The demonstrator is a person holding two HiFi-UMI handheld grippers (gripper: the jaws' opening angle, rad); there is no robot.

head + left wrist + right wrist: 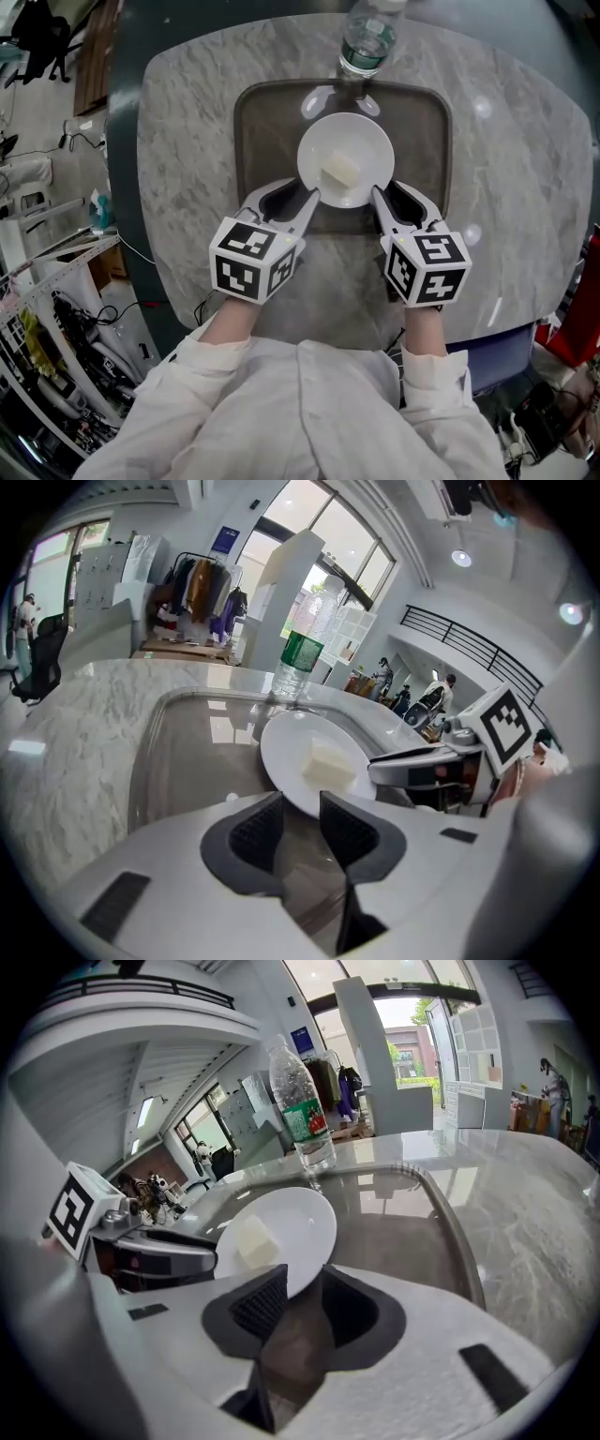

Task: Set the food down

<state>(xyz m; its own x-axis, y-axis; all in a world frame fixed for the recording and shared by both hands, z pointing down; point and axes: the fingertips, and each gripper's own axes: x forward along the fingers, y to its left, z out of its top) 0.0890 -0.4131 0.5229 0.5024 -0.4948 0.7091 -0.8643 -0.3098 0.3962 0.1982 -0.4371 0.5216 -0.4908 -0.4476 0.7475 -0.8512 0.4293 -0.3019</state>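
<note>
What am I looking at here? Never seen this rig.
No robot: a person holds a two-finger gripper in each hand, left gripper and right gripper; the marker cubes are part of them. The head view looks down from the person's head; the two gripper views look along each gripper's fingers. On the marble table sits a brown tray, a bottle at its far edge, and a white plate carrying a pale block of food. The plate's rim lies between both pairs of fingers, which look parted, not clamped.

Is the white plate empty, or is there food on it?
Not empty. One pale block of food lies near the middle of the white plate; the rest of the plate looks bare.
</note>
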